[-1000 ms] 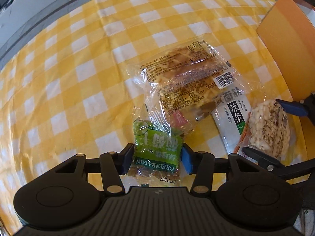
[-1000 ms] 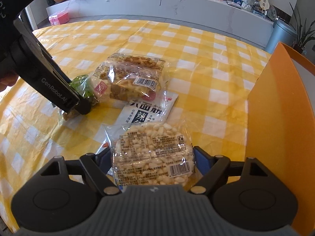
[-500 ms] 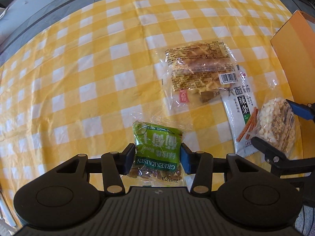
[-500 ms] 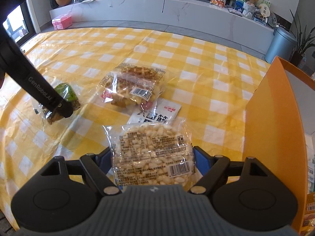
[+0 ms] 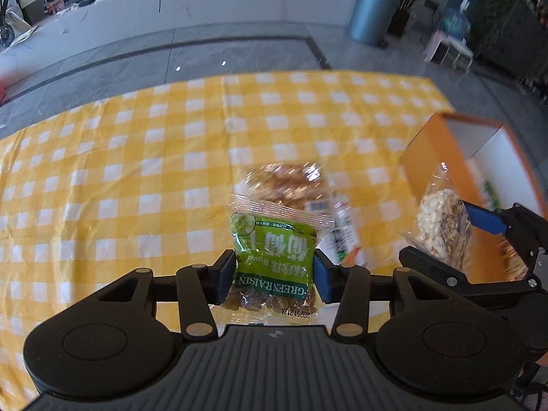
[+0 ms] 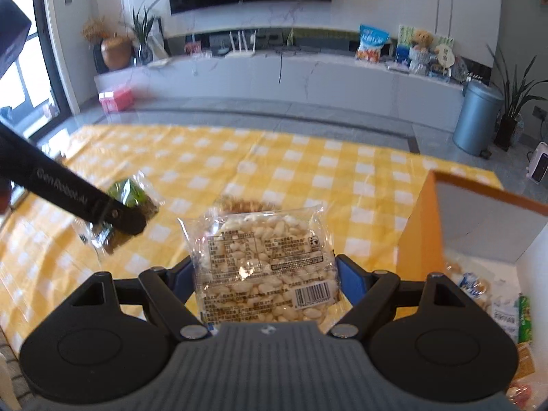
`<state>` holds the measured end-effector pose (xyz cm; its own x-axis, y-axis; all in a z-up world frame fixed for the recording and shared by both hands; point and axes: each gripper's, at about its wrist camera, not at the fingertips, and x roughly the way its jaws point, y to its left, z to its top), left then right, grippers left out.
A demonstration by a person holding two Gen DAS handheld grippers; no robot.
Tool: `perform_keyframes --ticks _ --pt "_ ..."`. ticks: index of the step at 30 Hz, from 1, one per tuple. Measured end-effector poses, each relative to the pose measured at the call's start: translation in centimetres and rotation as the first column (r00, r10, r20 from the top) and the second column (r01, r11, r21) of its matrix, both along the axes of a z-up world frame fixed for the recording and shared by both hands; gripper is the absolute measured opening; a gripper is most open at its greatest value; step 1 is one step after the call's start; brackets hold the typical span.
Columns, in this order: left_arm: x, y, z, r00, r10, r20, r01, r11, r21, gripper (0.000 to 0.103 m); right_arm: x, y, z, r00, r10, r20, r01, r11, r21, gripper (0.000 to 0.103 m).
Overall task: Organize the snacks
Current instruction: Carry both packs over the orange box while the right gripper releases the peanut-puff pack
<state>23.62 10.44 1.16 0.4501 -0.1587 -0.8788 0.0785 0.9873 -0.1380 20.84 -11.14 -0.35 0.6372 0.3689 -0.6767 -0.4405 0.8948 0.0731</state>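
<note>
My left gripper is shut on a green raisin packet, held up above the yellow checked tablecloth. The same raisin packet shows in the right wrist view, pinched by the left gripper's black finger. My right gripper is shut on a clear bag of pale puffed grains, also lifted off the table; this puffed-grain bag appears at the right of the left wrist view. A clear bag of brown pastry and a white spicy-strip packet lie on the cloth below.
An orange box with a white inside stands open at the table's right; in the right wrist view the orange box holds several snack packets. Beyond the table are grey floor, a blue-grey bin and a long white counter.
Both grippers rose off the table with their packets and tilted up, so the room beyond came into view. The raisin packet left the cloth; pastry and spicy-strip packets stayed down.
</note>
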Motion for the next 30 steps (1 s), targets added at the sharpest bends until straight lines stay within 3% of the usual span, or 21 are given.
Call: perform_keyframes --ticks 6,11,14,16,23,27,30 --pt "-1.2 -3.0 3.4 0.993 0.036 0.109 -0.025 0.994 -0.102 0.053 -0.7 -5.6 4.4 0.989 -0.113 0.091 0.102 0.988 0.115 0.080" --pt "-1.3 -6.3 3.9 0.988 0.028 0.154 0.008 0.975 -0.223 0.053 0.3 -11.5 5.1 0.966 -0.252 0.060 0.242 0.960 0.137 0.080" --pt "-0.6 -8.5 2.8 0.984 0.007 0.177 0.044 0.958 -0.283 0.053 1.7 -14.9 4.9 0.930 -0.362 0.069 0.356 0.931 0.084 0.080" --pt "0.2 -9.8 1.7 0.985 -0.005 0.171 0.060 0.945 -0.321 0.053 3.5 -17.1 4.5 0.911 -0.412 0.022 0.410 0.910 0.060 0.080" --pt "3.0 -13.4 -1.7 0.986 -0.045 0.158 0.099 0.932 -0.349 0.053 11.5 -19.4 0.4 0.920 -0.371 -0.128 0.349 0.923 -0.164 0.080" --pt "3.5 -13.8 -2.9 0.987 -0.055 0.148 0.106 0.925 -0.364 0.053 15.0 -19.2 -2.9 0.907 -0.338 -0.252 0.278 0.929 -0.243 0.080" --pt "3.4 -13.6 -3.4 0.987 -0.056 0.151 0.108 0.927 -0.359 0.053 16.2 -17.5 -4.2 0.926 -0.319 -0.200 0.233 0.903 -0.360 0.080"
